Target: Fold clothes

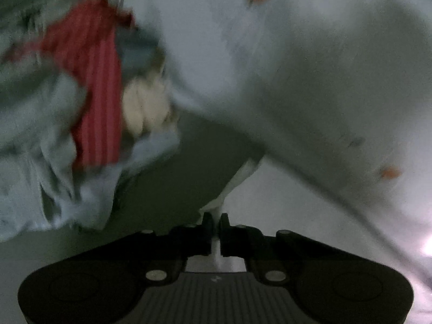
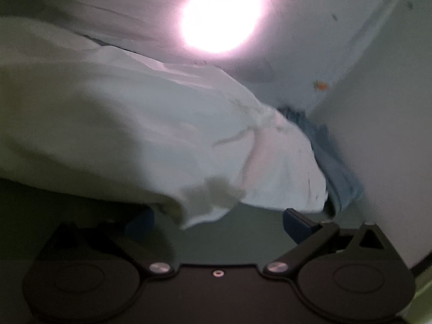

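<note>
Left wrist view: left gripper [image 1: 216, 220] at lower centre, jaws pinched on a corner of the white cloth [image 1: 310, 81], which rises taut to the upper right, probably lifted to spread for folding. Heap of clothes [image 1: 81, 94] at left, red striped piece [image 1: 94, 81] among it, all blurred.

Right wrist view: right gripper [image 2: 218, 221] at bottom, jaws wide apart, holding nothing. White cloth [image 2: 135, 121] draped across the middle, its edge just above the gap, likely awaiting a second pinch. Blue garment [image 2: 332, 162] at right. Glare [image 2: 221, 13] at top.
</note>
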A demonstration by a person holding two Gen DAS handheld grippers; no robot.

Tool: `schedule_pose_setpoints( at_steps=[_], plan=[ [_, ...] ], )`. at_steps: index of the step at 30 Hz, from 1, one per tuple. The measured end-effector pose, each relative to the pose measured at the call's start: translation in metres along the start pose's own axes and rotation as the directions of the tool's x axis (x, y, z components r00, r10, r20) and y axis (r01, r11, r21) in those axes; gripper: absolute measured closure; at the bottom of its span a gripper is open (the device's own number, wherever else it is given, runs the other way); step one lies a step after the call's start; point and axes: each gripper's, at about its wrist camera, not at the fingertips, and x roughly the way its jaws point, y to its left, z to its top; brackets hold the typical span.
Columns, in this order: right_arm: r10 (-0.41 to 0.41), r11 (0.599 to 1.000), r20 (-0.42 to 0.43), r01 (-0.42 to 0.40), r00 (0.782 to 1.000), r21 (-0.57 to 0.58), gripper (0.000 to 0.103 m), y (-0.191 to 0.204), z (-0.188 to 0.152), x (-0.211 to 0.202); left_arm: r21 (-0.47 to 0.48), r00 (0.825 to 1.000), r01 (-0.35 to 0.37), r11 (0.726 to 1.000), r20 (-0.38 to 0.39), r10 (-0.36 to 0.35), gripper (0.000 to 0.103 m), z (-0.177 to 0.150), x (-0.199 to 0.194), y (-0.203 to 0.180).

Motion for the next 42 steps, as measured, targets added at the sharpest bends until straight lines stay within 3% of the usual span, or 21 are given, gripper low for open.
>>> schedule_pose_setpoints(
  at_steps=[4,6,9,11,13,16,17,19,22,23,26,30,31,32,33,34,37,38,39,41,42],
  plan=[
    [-0.042,0.980,-0.106,0.062,0.993,0.191,0.007,-0.043,-0.013,0.012,0.014,0.998,-0.050,0.999,0.041,0.049,0.097,-0.002,-0.028,0.010],
    [-0.067,0.960,-0.171,0.110,0.983,0.259,0.008,-0.066,-0.026,0.020,0.052,0.993,-0.118,0.992,-0.010,0.119,0.097,-0.021,-0.014,0.023],
    [-0.054,0.944,-0.213,0.120,0.976,0.307,0.009,-0.091,-0.039,0.022,0.148,0.966,-0.213,0.966,-0.118,0.231,0.097,-0.059,0.020,0.040],
    [-0.039,0.944,-0.209,0.105,0.977,0.312,0.010,-0.096,-0.041,0.018,0.089,0.954,-0.242,0.966,-0.161,0.254,0.097,-0.072,0.024,0.053],
    [0.002,0.943,-0.183,0.059,0.983,0.328,0.012,-0.098,-0.038,0.011,0.014,0.955,-0.246,0.969,-0.168,0.244,0.097,-0.071,0.021,0.060],
    [0.156,0.888,-0.126,-0.083,0.980,0.452,0.018,-0.099,-0.030,0.000,0.024,0.957,-0.240,0.970,-0.160,0.241,0.097,-0.068,0.021,0.058],
    [0.226,0.838,-0.103,-0.140,0.969,0.527,0.022,-0.098,-0.027,-0.002,0.046,0.956,-0.241,0.969,-0.160,0.246,0.097,-0.068,0.023,0.056],
    [0.362,0.677,-0.039,-0.234,0.931,0.697,0.032,-0.102,-0.026,0.003,0.043,0.955,-0.243,0.969,-0.167,0.246,0.096,-0.072,0.024,0.059],
    [0.501,0.332,0.085,-0.281,0.861,0.900,0.050,-0.106,-0.035,0.014,0.012,0.953,-0.242,0.970,-0.184,0.240,0.094,-0.077,0.024,0.066],
    [0.525,0.243,0.116,-0.279,0.843,0.929,0.058,-0.103,-0.040,0.018,0.004,0.952,-0.243,0.970,-0.190,0.239,0.093,-0.079,0.023,0.066],
    [0.576,-0.024,0.219,-0.252,0.788,0.968,0.060,-0.096,-0.054,0.028,0.016,0.951,-0.244,0.970,-0.191,0.242,0.091,-0.080,0.024,0.066],
    [0.636,-0.105,0.231,-0.214,0.736,0.971,0.063,-0.081,-0.060,0.040,0.026,0.951,-0.249,0.968,-0.185,0.250,0.092,-0.082,0.022,0.063],
    [0.650,-0.119,0.233,-0.206,0.723,0.971,0.083,-0.077,-0.061,0.043,0.025,0.951,-0.249,0.968,-0.185,0.249,0.092,-0.081,0.022,0.063],
    [0.660,-0.092,0.223,-0.217,0.718,0.972,0.102,-0.074,-0.057,0.044,0.015,0.952,-0.247,0.969,-0.185,0.245,0.094,-0.080,0.021,0.064],
    [0.659,-0.075,0.216,-0.223,0.721,0.972,0.102,-0.074,-0.052,0.043,-0.002,0.955,-0.243,0.970,-0.175,0.239,0.095,-0.077,0.018,0.065],
    [0.634,-0.073,0.231,-0.240,0.738,0.968,0.102,-0.079,-0.048,0.038,-0.018,0.959,-0.238,0.971,-0.163,0.232,0.095,-0.074,0.015,0.067],
    [0.567,-0.095,0.297,-0.297,0.768,0.950,0.102,-0.100,-0.040,0.023,-0.030,0.966,-0.219,0.975,-0.146,0.213,0.095,-0.069,0.012,0.069],
    [0.569,-0.071,0.279,-0.292,0.774,0.954,0.102,-0.100,-0.038,0.022,-0.026,0.968,-0.212,0.977,-0.144,0.206,0.095,-0.068,0.012,0.069],
    [0.579,-0.012,0.235,-0.281,0.781,0.960,0.102,-0.096,-0.037,0.025,-0.020,0.963,-0.219,0.976,-0.163,0.213,0.095,-0.072,0.018,0.071],
    [0.606,0.168,0.095,-0.243,0.790,0.955,0.102,-0.080,-0.035,0.033,-0.006,0.958,-0.231,0.973,-0.175,0.227,0.094,-0.078,0.026,0.072],
    [0.619,0.216,0.045,-0.225,0.784,0.950,0.101,-0.074,-0.035,0.036,0.014,0.956,-0.239,0.971,-0.174,0.237,0.092,-0.079,0.026,0.069]
  ],
)
